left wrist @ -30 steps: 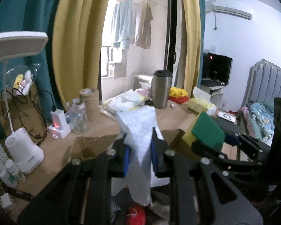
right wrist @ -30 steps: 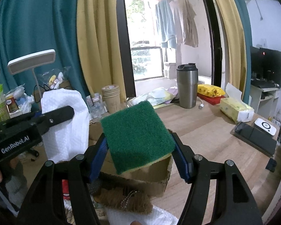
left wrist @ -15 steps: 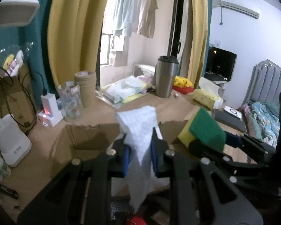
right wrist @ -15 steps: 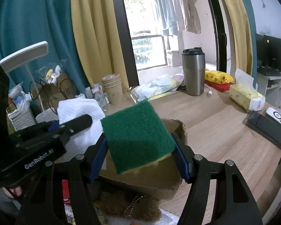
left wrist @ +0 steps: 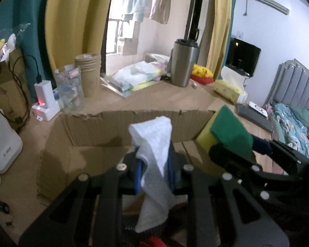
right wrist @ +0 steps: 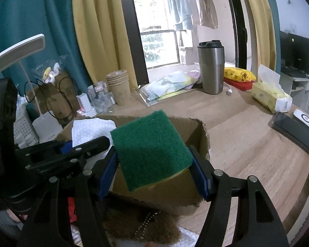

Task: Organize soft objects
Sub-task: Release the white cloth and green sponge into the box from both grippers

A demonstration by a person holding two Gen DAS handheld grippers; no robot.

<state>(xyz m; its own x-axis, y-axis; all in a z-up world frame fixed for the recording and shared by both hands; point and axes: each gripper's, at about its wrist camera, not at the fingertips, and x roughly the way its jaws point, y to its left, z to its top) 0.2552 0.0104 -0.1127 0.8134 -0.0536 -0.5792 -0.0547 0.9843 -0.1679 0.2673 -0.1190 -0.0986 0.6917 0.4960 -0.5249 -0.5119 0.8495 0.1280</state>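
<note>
Open cardboard box (right wrist: 197, 132) at the desk's (right wrist: 247, 135) near edge, centre. Sponge (right wrist: 150, 148) over the box's near wall, between the right gripper's (right wrist: 154, 170) pads; cloth (right wrist: 90, 128) at nine o'clock of it, in the left gripper (left wrist: 154, 169). Paper cup stack (right wrist: 119, 86) at eleven o'clock behind the box, steel tumbler (right wrist: 211, 68) at one, tissue pack (right wrist: 272, 96) at two, phone (right wrist: 294, 132) at three.

Daylight enters through the tall window behind the yellow curtains (right wrist: 105, 41), blown out to white in the left wrist view. The room itself is dim, and the light wooden tabletop (right wrist: 247, 127) shows a soft sheen. Fisheye bending curves the edges into black corners. The left view is slightly blurred.
</note>
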